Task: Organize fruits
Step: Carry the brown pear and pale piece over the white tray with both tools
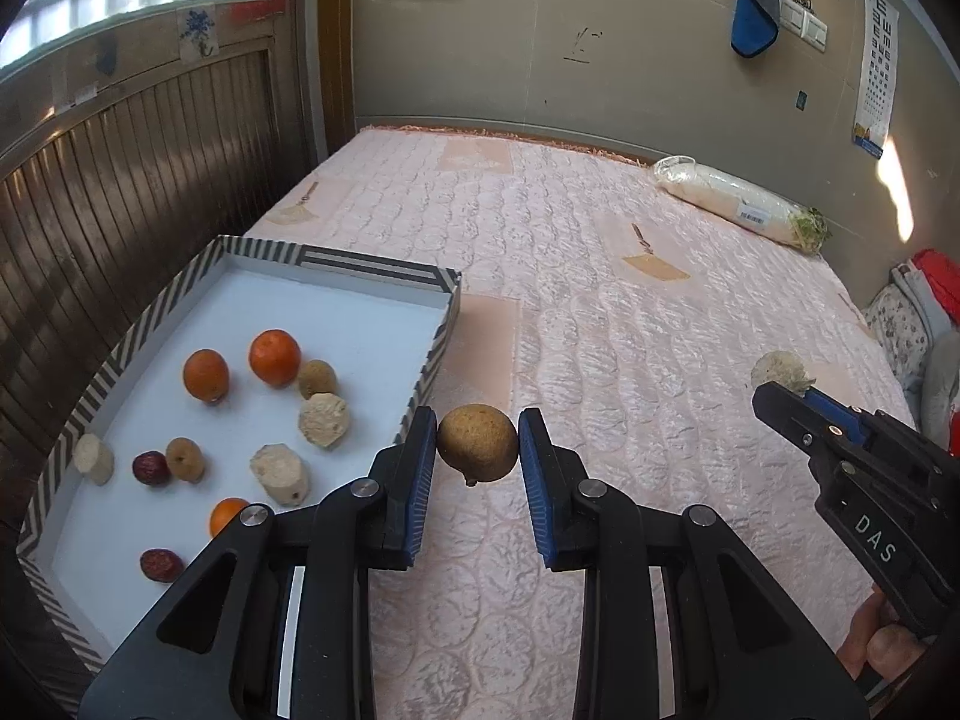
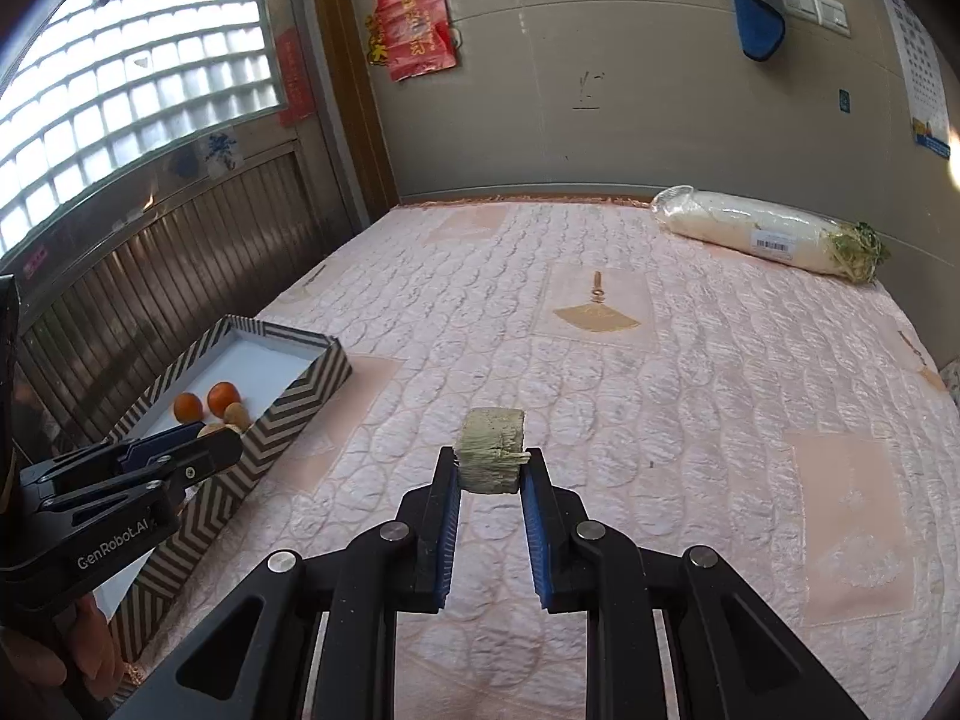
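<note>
The left gripper (image 1: pixel 477 447) points forward and downward just past the right wall of the striped tray (image 1: pixel 437 354), its blue pads (image 1: pixel 421 480) pressed on either side of a round brown fruit (image 1: pixel 477 444). The right gripper (image 2: pixel 492 468), well to the right of that tray, is tilted downward too, jaws clamped on a pale fibrous chunk (image 2: pixel 491 450). Fingers of the person's right hand (image 1: pixel 882 648) wrap its handle.
</note>
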Demonstrator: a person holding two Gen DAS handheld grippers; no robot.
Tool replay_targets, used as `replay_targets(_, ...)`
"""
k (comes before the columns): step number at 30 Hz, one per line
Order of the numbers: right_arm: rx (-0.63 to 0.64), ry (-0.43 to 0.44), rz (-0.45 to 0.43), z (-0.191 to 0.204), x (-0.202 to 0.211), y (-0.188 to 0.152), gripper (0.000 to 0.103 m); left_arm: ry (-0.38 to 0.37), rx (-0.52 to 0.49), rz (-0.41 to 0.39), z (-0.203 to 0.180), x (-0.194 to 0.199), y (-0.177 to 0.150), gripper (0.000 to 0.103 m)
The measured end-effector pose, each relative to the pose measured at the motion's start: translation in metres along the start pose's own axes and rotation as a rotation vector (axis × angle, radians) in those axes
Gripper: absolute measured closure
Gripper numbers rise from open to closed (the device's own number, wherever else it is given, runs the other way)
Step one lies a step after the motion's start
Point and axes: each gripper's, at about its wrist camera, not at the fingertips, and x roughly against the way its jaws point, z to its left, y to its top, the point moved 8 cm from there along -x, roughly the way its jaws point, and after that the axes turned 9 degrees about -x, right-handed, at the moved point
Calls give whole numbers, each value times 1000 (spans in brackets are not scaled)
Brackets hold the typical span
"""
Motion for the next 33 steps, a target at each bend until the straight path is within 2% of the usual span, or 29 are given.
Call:
replay_targets(13,124,79,22,77,-4,-6,84,71,38,-22,47,18,-13,76)
replay_targets(20,190,142,49,124,-16,-13,84,115,88,-5,87,21,-29,76)
replay_targets(28,284,203,120,183,-49,-31,84,156,182,39,143,17,-52,76)
replay_targets(33,326,223,166,210,-67,-46,84,160,206,56,158,11,-58,76)
